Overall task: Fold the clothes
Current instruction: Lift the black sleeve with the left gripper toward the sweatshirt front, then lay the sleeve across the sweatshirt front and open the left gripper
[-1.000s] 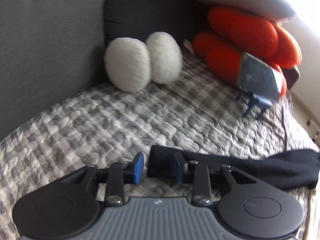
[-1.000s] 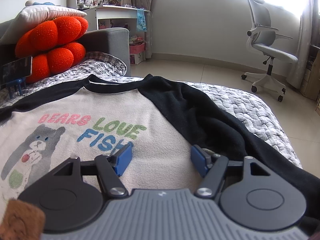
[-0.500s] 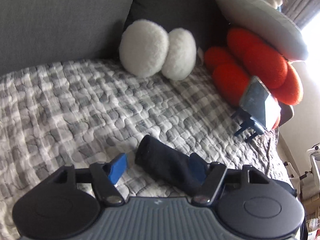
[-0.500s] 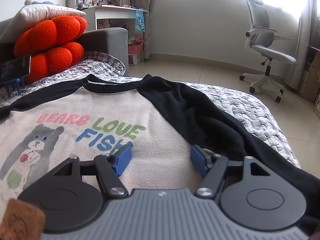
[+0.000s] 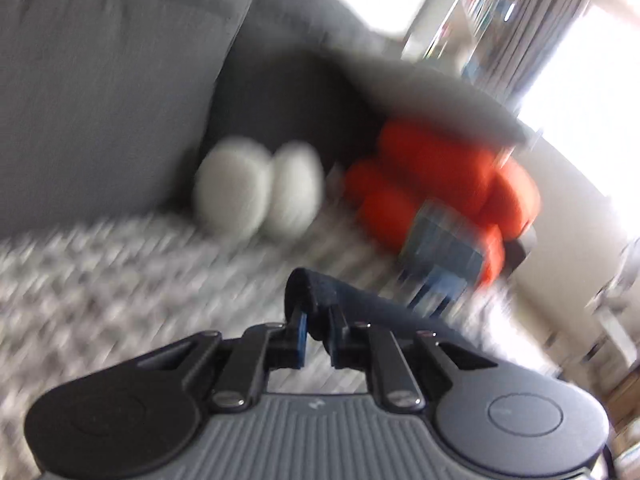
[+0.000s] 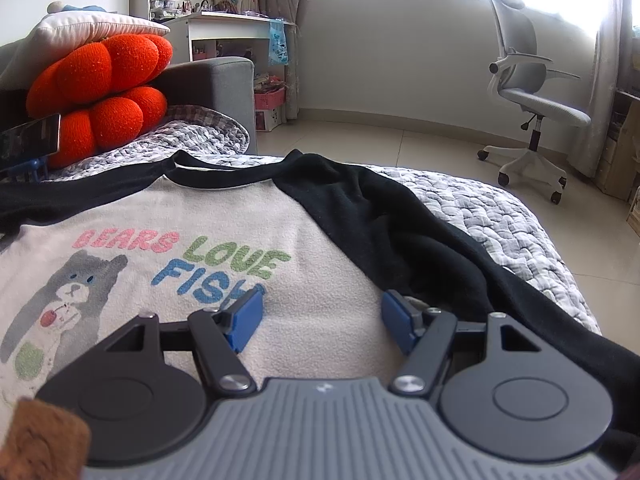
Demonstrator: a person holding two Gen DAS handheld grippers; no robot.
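Note:
A cream sweatshirt [image 6: 304,264] with black raglan sleeves and a bear print lies flat on the quilted grey checked cover [image 6: 492,208]. My right gripper [image 6: 320,316] hovers open just over its chest, with nothing between the blue pads. Its right black sleeve [image 6: 420,240] runs down past the right finger. In the blurred left wrist view, my left gripper [image 5: 318,338] is shut on the cuff end of the other black sleeve [image 5: 320,292], held above the cover [image 5: 120,280].
Two white round cushions [image 5: 256,196] and an orange knot cushion [image 5: 440,184] lean against the grey sofa back [image 5: 100,80]. A phone on a blue stand [image 5: 444,252] is beside the orange cushion. An office chair [image 6: 536,112] stands on the tiled floor.
My left gripper closed on the black sleeve cuff and lifted it, swinging fast so its view blurs. The right gripper stayed open over the sweatshirt.

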